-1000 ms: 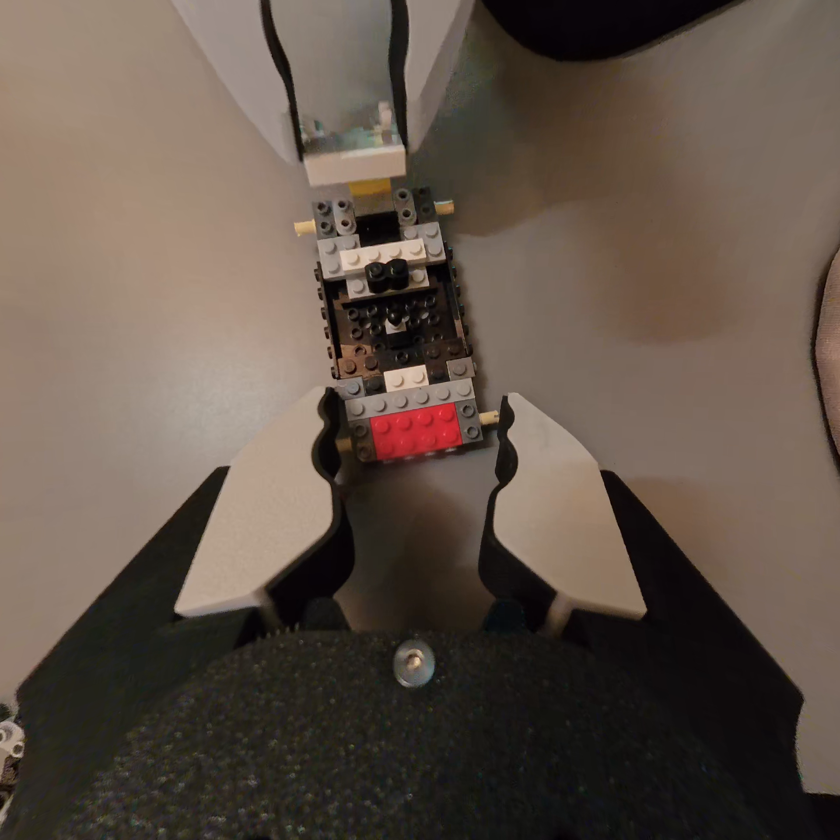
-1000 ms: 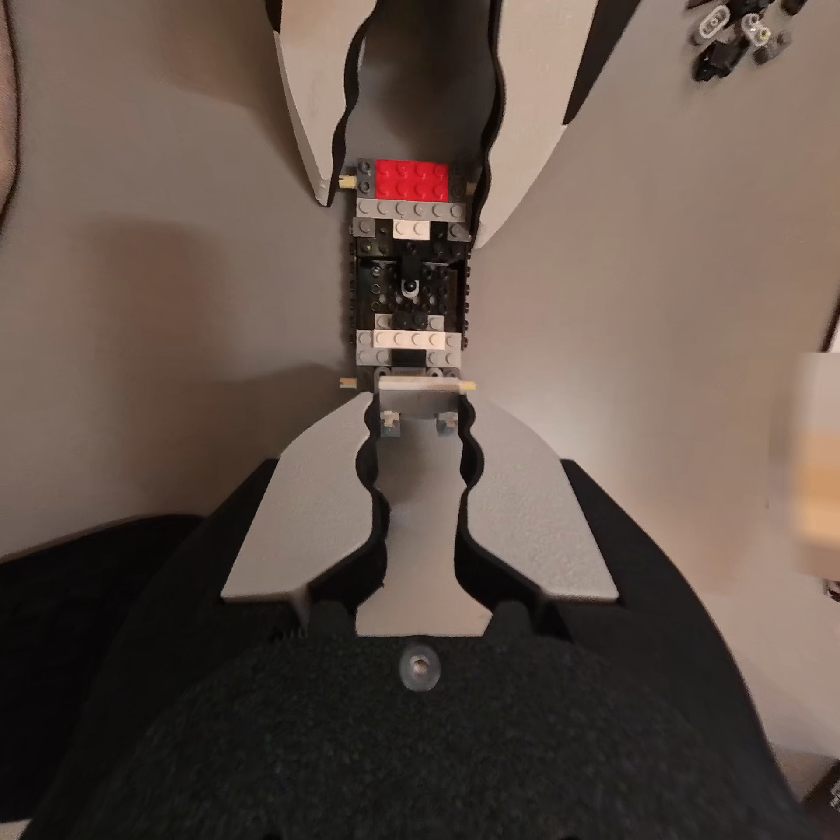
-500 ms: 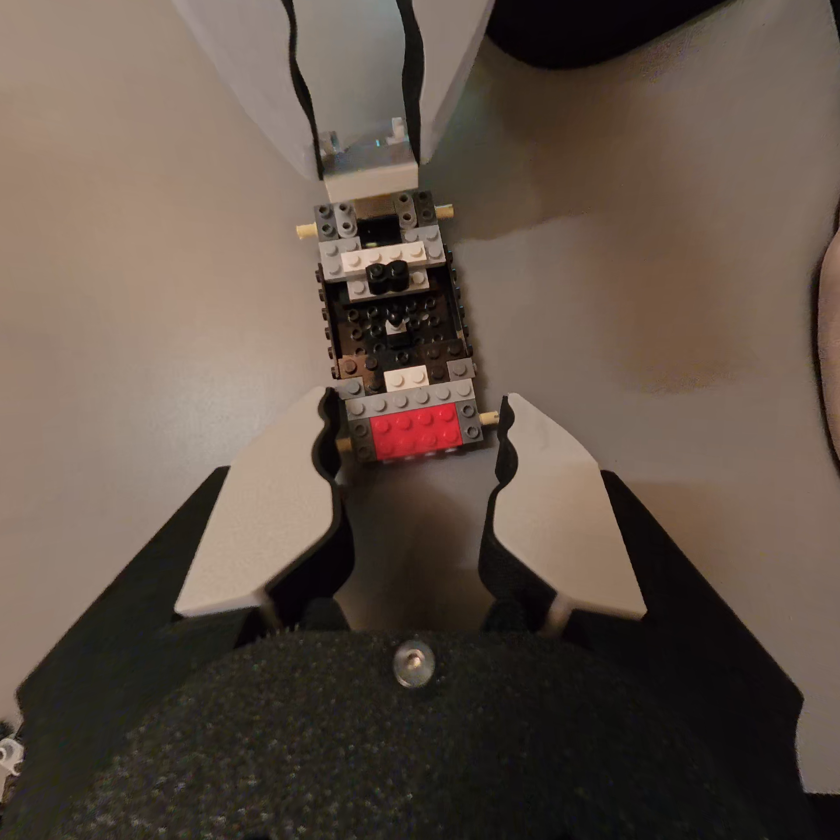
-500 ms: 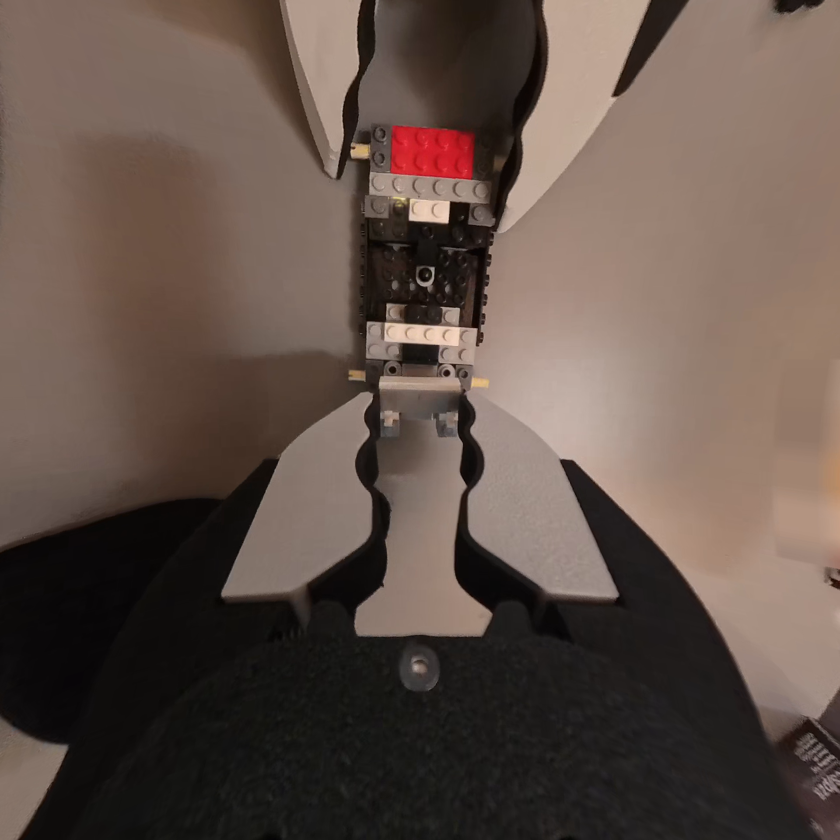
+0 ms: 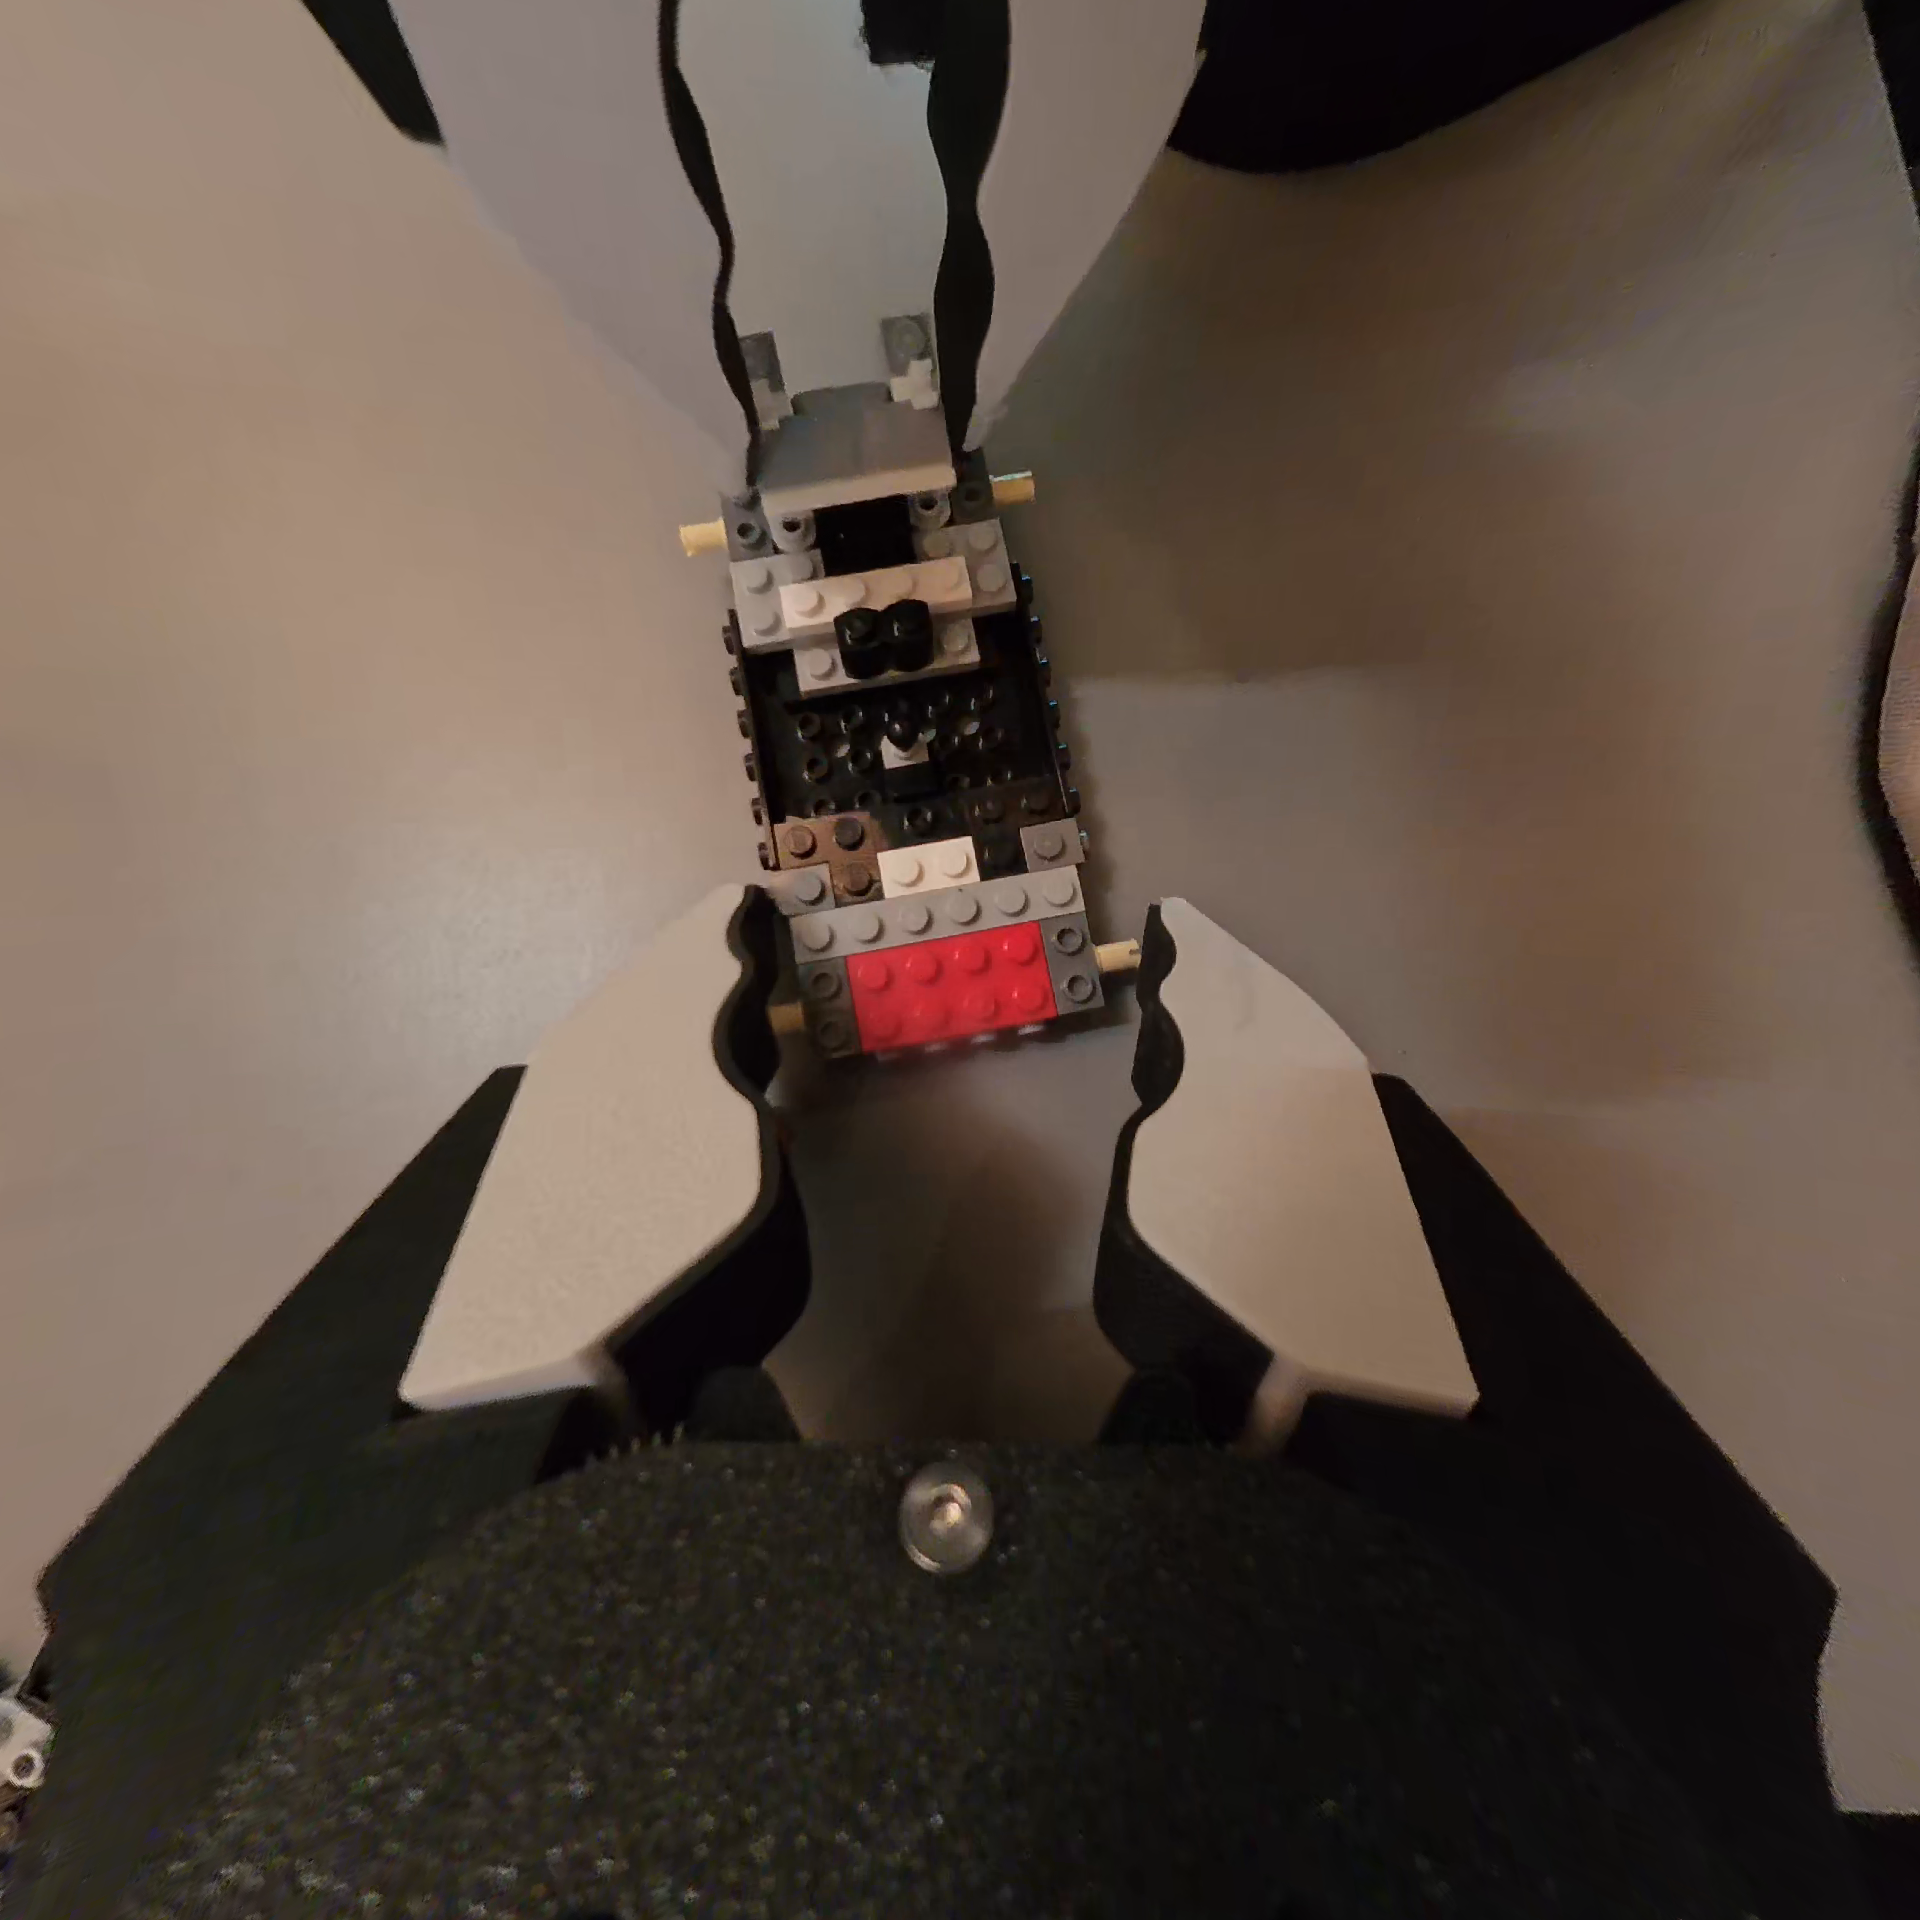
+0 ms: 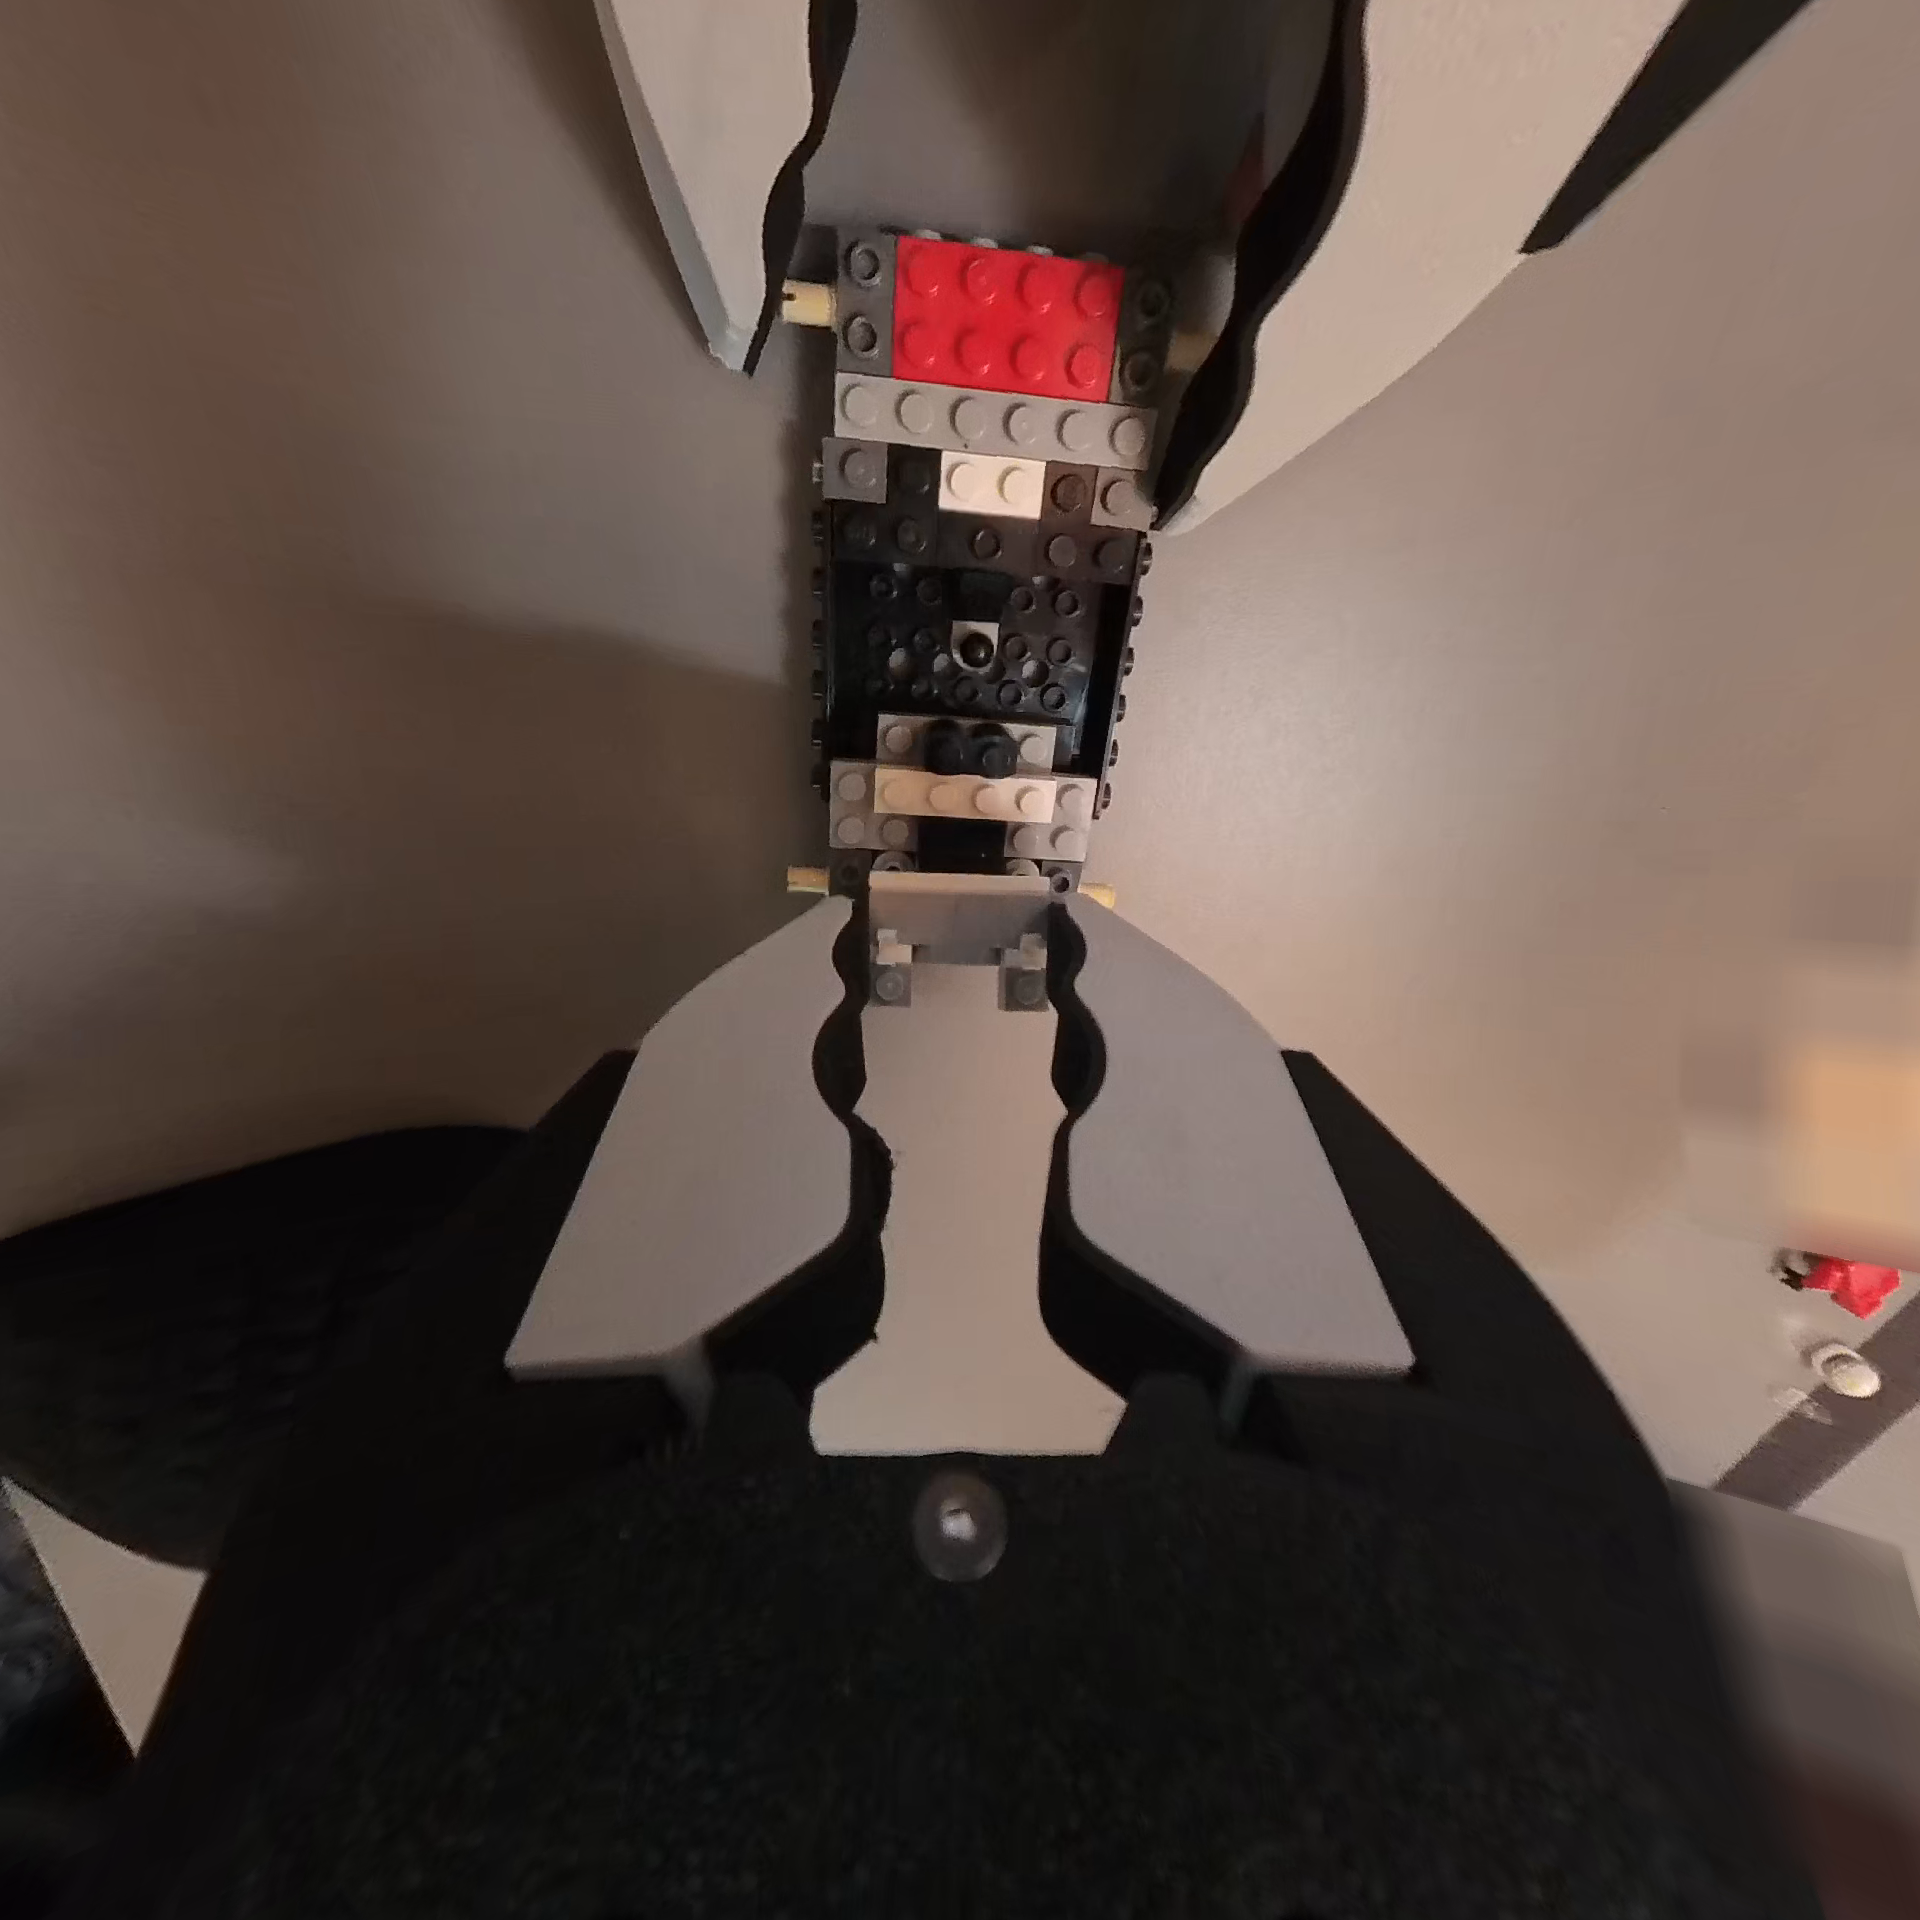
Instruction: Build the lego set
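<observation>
A: Pressing in on the far end of the lego build [image 5: 904,748], the right gripper [image 6: 961,914] now has its grey sloped piece [image 6: 956,914] over the build's end studs. A second ago, in the left wrist view, that piece sat a little short of the build; now it overlaps the dark grey corner studs.

B: And its grip?

A: Narrow, the fingers closed on the grey sloped piece, same as before. The tips sit right against the build's end, between the two tan axle pins [image 6: 808,881].

B: What about the left gripper [image 5: 940,982]?

A: Spread wide around the end with the red brick [image 5: 951,982]. The tan pins on each side touch or nearly touch the inner pads; I cannot tell whether they are pinched. Its spread looks the same as in the earlier frames.

B: Where is the build itself?

A: Lying flat on the pale table [image 5: 312,675], lengthwise between the two grippers, red end toward the left one. In the right wrist view it now fills more of the frame than a second ago, so that camera has come closer.

B: Anything else around?

A: A few loose bits at the right edge of the right wrist view, including a small red piece [image 6: 1855,1283], well apart from the build.
</observation>
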Demonstrator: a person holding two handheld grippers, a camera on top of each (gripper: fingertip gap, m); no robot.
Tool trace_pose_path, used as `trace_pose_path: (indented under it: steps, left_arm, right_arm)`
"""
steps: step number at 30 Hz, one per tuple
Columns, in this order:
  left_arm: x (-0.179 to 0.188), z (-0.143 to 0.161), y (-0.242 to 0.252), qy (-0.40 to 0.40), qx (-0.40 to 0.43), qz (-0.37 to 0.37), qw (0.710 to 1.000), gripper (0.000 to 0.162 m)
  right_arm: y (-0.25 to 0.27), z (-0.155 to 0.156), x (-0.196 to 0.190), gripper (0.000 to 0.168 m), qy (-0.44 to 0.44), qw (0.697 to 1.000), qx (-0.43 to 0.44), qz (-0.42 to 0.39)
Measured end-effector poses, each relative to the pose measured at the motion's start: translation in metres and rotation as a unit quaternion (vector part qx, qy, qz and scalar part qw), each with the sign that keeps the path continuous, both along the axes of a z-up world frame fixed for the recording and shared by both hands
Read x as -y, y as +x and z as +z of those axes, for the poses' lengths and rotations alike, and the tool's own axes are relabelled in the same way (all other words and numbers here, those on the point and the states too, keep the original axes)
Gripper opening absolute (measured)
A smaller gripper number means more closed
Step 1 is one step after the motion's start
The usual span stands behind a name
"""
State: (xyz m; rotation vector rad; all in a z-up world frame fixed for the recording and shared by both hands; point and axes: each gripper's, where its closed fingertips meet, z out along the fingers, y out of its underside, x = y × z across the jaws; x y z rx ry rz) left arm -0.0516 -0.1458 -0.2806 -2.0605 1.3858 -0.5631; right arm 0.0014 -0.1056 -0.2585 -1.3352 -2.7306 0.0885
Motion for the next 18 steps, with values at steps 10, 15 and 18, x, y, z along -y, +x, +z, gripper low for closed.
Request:
trace_pose_path:
  steps: [10, 15, 18]
  left_arm:
    - [0.0002, -0.0004, -0.0002, 0.003, -0.001, -0.002, 1.0, 0.066]
    - [0.0005, -0.0004, -0.0006, 0.004, 0.002, -0.005, 1.0, 0.066]
    - [0.0009, -0.0003, -0.0008, 0.004, 0.003, -0.008, 1.0, 0.066]
  right_arm:
    - [-0.0023, 0.0007, 0.0033, 0.032, -0.086, 0.988, -0.12, -0.032]
    - [-0.0035, 0.0016, 0.0047, 0.032, -0.138, 0.973, -0.184, -0.037]
    - [-0.004, 0.0022, 0.0056, 0.032, -0.159, 0.964, -0.208, -0.039]
